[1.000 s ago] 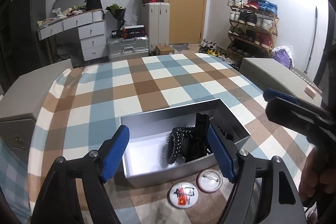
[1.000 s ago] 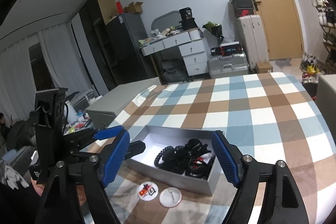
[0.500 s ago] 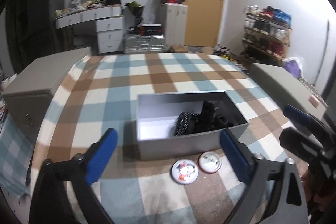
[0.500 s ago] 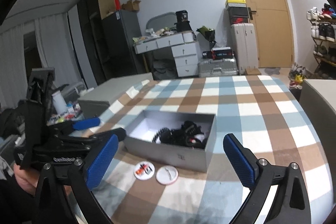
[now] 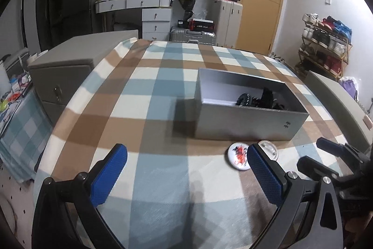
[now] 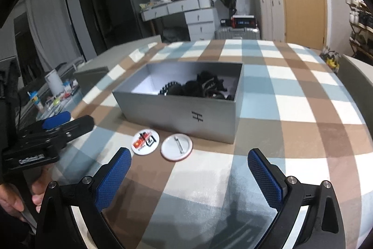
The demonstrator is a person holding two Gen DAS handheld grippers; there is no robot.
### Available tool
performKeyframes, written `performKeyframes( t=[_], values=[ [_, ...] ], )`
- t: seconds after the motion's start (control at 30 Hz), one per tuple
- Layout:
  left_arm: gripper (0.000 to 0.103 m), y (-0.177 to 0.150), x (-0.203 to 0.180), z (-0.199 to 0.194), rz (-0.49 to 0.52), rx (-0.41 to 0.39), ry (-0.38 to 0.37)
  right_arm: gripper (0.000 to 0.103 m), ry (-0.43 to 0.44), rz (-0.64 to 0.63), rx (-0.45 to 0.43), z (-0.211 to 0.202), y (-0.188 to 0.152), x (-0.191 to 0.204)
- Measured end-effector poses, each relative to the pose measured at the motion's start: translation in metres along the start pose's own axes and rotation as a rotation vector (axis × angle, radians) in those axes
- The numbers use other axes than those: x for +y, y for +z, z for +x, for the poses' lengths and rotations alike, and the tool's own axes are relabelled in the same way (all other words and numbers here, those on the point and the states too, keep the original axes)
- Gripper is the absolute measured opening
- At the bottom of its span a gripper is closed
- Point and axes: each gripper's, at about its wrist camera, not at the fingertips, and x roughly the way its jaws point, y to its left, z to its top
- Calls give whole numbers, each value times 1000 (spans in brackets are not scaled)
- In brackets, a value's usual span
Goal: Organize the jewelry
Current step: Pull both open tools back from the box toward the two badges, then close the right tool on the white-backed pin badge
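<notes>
We see right gripper (image 6: pixel 186 175) spread wide, empty, above checked cloth (image 6: pixel 303 113). Left gripper (image 5: pixel 185 170) likewise released, empty. Just ahead: printed badge (image 6: pixel 145 142) beside face-down badge (image 6: pixel 176 146). Beyond them, grey box (image 6: pixel 179 114) holding dark jewelry (image 6: pixel 198 88).

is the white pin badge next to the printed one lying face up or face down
Face down. The white round pin badge shows its metal pin clasp on top, while the printed round badge beside it shows its picture.

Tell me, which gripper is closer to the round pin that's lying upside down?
Right, I think. The right gripper hangs open just short of the upside-down pin. The left gripper sits off to the pin's left, beyond the picture pin.
</notes>
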Motion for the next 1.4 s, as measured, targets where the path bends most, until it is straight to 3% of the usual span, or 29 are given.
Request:
performKeyframes(
  t=[0.27,0.43,0.6,0.7,0.83,1.0,1.07,1.4],
  values=[
    [100,-12,12,-1,-6,23,10,96,-30,-68,111,26,6,12],
    [100,-15,15,-3,-4,23,-7,92,-69,-184,120,36,10,25],
    [100,-16,17,-4,2,24,-13,71,-55,-212,182,53,12,27],
    [100,-15,17,-2,4,29,-11,71,-46,-197,210,58,12,23],
    [100,-15,18,-1,5,39,-14,67,-43,-238,213,60,12,27],
    [100,-15,16,0,10,47,-15,46,-11,-272,209,59,12,35],
    [100,-15,14,-1,14,48,-13,41,5,-274,204,57,10,35],
    [100,-14,11,-2,27,49,2,41,28,-257,178,51,8,35]
  ],
)
